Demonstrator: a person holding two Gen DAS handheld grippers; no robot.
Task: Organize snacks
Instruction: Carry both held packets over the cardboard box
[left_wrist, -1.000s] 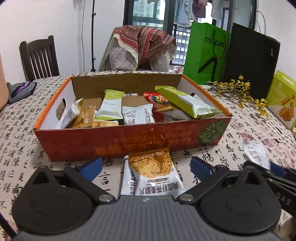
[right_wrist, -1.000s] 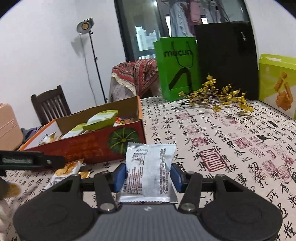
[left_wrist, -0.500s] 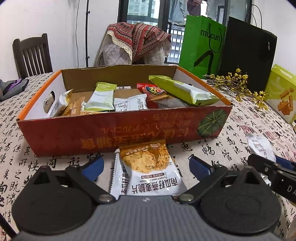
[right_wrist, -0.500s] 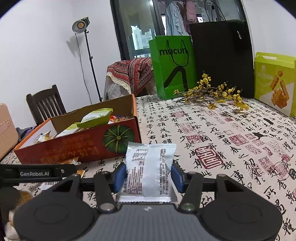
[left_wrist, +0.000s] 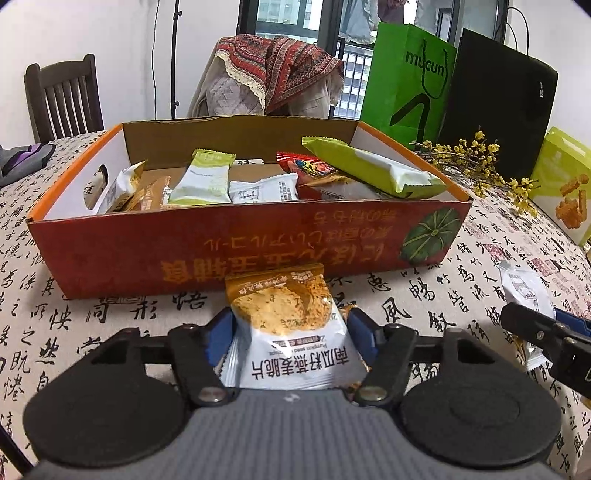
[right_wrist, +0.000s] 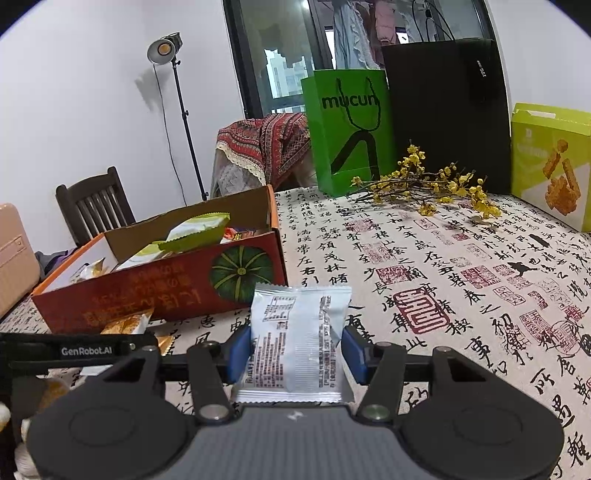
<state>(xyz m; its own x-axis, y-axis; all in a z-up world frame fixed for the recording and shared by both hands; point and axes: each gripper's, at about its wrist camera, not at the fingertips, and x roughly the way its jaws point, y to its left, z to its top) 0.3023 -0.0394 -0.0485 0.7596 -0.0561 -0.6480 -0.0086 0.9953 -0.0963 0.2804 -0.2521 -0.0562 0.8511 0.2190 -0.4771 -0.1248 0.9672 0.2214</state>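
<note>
The left tongs (left_wrist: 291, 326) are closing on an orange-and-white snack packet (left_wrist: 291, 321); its blue pads (left_wrist: 221, 332) sit against both sides of the packet, which lies on the surface (left_wrist: 110, 317) just in front of the red box (left_wrist: 221, 251). A second packet edge pokes out under it on the left.

The right tongs (right_wrist: 297, 349) grip a silvery white packet (right_wrist: 299, 332), pads pressed on both its sides; the packet stands out in front of the tongs, near the box's corner with the green pumpkin print (right_wrist: 242, 273). In the left view these tongs and their packet show at the right edge.

The box is open and holds several snacks: a long green bar (left_wrist: 369, 170) resting on the right wall, a pale green packet (left_wrist: 203, 181), a white packet (left_wrist: 264, 188), a red wrapper (left_wrist: 306, 168) and some golden ones (left_wrist: 144, 192) at the left.

The surface wears a cloth printed with black characters and red seals. Behind the box stand a green bag (right_wrist: 347, 129), a black bag (right_wrist: 447, 110) and a yellow-green carton (right_wrist: 550, 162), with a sprig of yellow flowers (right_wrist: 428, 184) lying before them. A dark chair (right_wrist: 92, 203) and a lamp on a stand (right_wrist: 164, 48) are further off.
</note>
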